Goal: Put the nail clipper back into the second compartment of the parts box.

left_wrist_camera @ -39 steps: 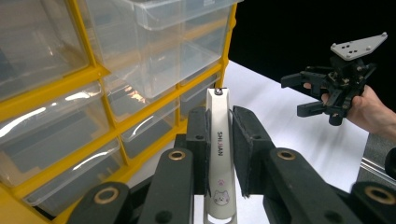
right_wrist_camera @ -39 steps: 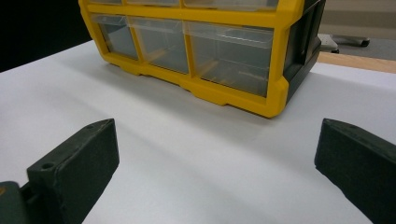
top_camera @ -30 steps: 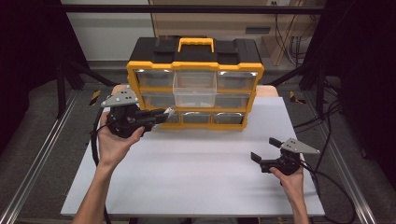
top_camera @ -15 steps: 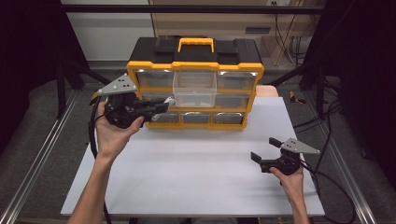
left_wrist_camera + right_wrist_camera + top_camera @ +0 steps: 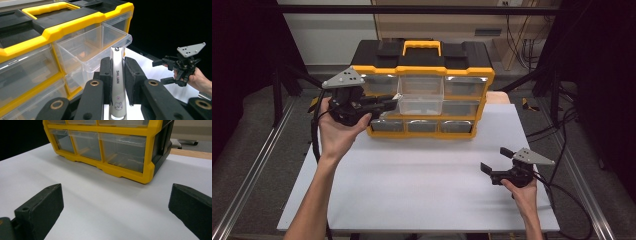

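Beside the pulled-out drawer (image 5: 92, 47), left hand-held gripper (image 5: 117, 82) clamps a nail clipper (image 5: 117, 75).

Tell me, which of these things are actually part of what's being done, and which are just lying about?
In use:
- nail clipper, clamped in the left gripper
- pulled-out clear drawer of the yellow organizer

Standing by:
- right gripper, open above the white table
- closed drawers
- cables on the floor beyond the table

Pulled-out clear drawer (image 5: 95, 47) sits open-topped just ahead of the left fingers (image 5: 106, 75); yellow organizer (image 5: 422, 95) blocks behind it. Bare white desk (image 5: 105, 210) ahead of the right fingers (image 5: 42, 207).
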Tool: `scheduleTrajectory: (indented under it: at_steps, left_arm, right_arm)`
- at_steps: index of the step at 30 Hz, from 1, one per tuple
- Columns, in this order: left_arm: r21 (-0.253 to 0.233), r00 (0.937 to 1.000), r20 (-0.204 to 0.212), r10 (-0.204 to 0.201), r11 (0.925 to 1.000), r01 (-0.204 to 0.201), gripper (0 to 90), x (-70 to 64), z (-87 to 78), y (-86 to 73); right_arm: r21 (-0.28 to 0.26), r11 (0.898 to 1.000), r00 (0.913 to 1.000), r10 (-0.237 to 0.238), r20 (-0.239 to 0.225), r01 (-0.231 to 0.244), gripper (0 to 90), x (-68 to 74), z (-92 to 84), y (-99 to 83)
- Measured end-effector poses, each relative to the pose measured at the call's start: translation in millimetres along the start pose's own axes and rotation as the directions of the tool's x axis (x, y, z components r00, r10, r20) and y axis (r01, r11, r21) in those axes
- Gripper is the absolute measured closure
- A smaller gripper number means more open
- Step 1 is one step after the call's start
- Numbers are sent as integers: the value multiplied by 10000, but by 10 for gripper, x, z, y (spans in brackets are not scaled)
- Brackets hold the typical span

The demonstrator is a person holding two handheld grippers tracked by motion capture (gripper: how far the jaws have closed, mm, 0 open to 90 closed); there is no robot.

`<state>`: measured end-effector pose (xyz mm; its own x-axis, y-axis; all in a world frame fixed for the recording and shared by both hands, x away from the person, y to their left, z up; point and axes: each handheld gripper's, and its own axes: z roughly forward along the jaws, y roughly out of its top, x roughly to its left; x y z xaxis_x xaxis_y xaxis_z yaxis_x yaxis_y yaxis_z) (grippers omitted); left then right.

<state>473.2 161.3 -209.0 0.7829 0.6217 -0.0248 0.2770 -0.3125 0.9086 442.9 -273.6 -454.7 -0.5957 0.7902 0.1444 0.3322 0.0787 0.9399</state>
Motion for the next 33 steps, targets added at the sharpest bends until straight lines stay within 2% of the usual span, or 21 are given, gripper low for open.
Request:
scheduleTrajectory:
  at_steps: [22,33]
  left_arm:
    - [7,9999,-131,-80,10000,80,771,57,276,236]
    - [62,9989,-411,-210,9998,213,771,138,414,341]
  right_arm:
    - [19,10000,10000,24,-45,-24,5,-5,1,2]
    - [8,10000,10000,7,-44,-7,5,-6,-1,3]
